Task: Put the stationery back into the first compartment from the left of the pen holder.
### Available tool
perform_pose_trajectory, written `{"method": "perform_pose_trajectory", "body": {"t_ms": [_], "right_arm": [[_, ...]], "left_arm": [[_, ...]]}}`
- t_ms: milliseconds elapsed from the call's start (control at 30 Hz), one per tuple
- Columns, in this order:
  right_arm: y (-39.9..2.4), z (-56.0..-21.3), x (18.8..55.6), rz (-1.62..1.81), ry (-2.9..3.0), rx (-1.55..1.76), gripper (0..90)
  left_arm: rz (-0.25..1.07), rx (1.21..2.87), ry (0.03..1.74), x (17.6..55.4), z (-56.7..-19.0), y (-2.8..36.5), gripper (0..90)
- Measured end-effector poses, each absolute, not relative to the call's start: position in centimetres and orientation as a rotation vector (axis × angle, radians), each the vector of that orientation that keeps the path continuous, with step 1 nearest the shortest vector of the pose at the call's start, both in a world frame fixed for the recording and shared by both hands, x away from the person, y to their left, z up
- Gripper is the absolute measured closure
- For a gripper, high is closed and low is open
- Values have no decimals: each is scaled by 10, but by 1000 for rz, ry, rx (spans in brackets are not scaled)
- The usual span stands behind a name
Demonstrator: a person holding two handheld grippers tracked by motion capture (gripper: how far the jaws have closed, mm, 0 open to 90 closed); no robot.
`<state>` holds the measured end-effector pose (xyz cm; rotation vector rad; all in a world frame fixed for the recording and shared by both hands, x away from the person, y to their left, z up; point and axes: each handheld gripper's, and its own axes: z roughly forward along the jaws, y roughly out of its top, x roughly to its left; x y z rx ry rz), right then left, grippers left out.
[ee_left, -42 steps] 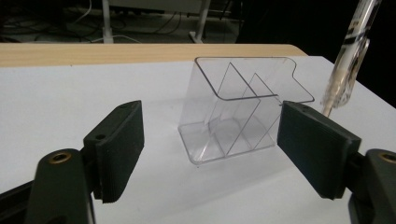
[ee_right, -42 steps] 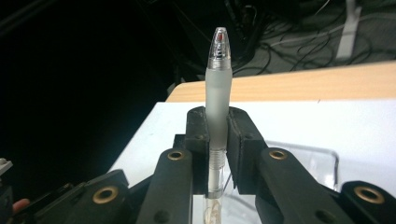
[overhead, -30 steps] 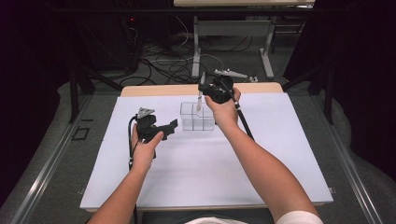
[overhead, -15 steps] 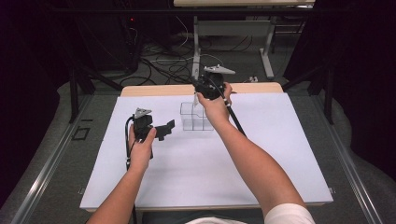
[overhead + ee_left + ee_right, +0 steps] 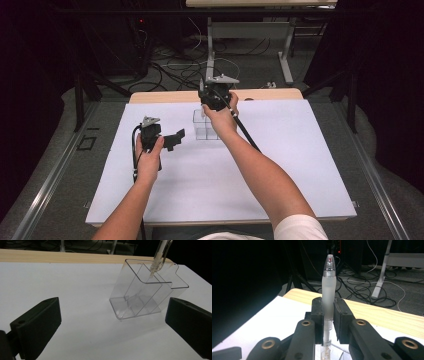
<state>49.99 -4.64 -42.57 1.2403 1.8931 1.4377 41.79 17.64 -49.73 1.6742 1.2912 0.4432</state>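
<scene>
Our right gripper (image 5: 328,315) is clamped on a frosted pen (image 5: 328,285), its tip hanging over the clear divided holder (image 5: 147,292) ahead of our wide-open left gripper (image 5: 112,322), visible there only.

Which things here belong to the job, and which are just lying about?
In use:
- pen, clamped in the right gripper
- clear divided holder under it
- left gripper, open, facing the holder

Background:
- floor cables
- desk frame beyond the table

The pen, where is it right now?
The pen is clamped upright in the right gripper, its lower tip just above the clear divided organizer near the table's far edge.
</scene>
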Motion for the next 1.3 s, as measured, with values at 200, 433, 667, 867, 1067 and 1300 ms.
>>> {"method": "perform_pose_trajectory", "body": {"t_ms": [200,433,667,867,1067,1300], "right_arm": [[-40,-435,498,1409,1939,1218,793],[-36,-443,498,1371,1979,1213,793],[-32,-450,495,1333,2015,1178,793],[-33,-456,496,1306,2037,1178,792],[-34,-459,498,1291,2071,1180,791],[-36,-456,497,1291,2071,1149,664]], "left_arm": [[444,1680,1289,418,-497,176,4],[443,1686,1290,418,-498,175,4],[443,1699,1276,418,-498,174,4],[436,1711,1275,418,-499,172,4],[439,1722,1277,418,-502,170,4],[439,1726,1274,418,-503,169,4]]}}
